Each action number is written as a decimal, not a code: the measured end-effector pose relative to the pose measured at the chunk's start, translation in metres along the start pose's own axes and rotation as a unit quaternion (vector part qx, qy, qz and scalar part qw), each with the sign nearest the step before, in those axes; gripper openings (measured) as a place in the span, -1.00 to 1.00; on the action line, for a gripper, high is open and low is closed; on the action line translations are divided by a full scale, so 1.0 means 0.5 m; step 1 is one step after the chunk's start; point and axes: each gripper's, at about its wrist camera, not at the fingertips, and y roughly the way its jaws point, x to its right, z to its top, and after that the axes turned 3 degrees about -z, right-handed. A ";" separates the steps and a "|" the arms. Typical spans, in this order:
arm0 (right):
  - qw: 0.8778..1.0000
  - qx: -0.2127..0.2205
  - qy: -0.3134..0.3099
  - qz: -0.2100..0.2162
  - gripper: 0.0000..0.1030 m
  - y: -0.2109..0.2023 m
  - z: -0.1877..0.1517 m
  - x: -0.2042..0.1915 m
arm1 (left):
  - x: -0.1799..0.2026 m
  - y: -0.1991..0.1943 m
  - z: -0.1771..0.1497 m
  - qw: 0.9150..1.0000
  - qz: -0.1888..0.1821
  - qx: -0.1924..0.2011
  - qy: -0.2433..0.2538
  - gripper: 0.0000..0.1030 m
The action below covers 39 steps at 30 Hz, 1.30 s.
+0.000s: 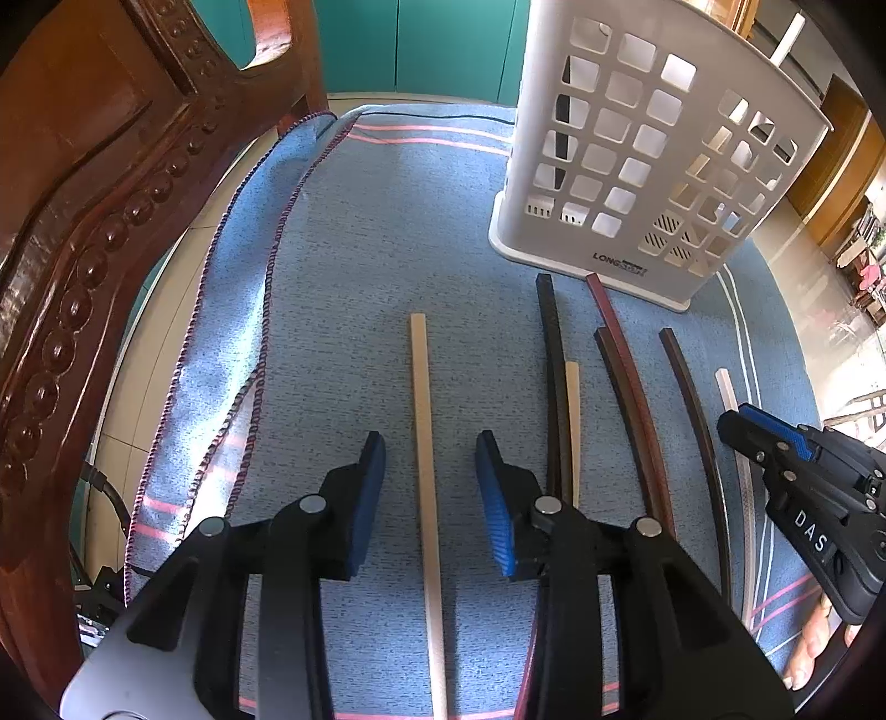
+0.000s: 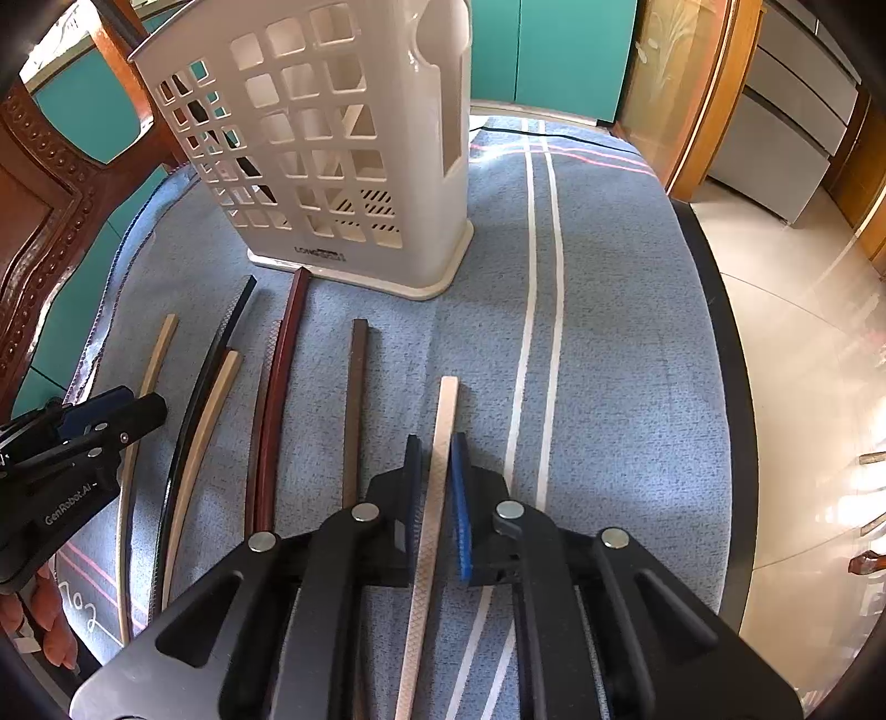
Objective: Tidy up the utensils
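Several chopsticks lie side by side on a blue cloth in front of a white perforated utensil holder, which also shows in the right wrist view. My left gripper is open, its jaws on either side of a beige chopstick. My right gripper is shut on a pale white chopstick that still rests along the cloth. Between them lie a black chopstick, a short beige one, and dark red-brown ones.
A carved wooden chair back stands close on the left. The blue cloth covers a round table whose dark edge runs along the right, with tiled floor beyond. Teal cabinet doors stand behind.
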 end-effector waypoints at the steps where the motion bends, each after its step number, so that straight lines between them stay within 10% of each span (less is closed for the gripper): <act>1: 1.000 0.000 -0.002 -0.001 -0.66 0.000 0.000 -0.004 | -0.001 0.000 0.000 1.000 0.000 0.000 0.000 -0.31; 39: 1.000 0.007 -0.015 -0.005 -0.60 -0.002 -0.007 -0.032 | 0.018 0.002 -0.002 1.000 0.006 0.007 0.029 -0.23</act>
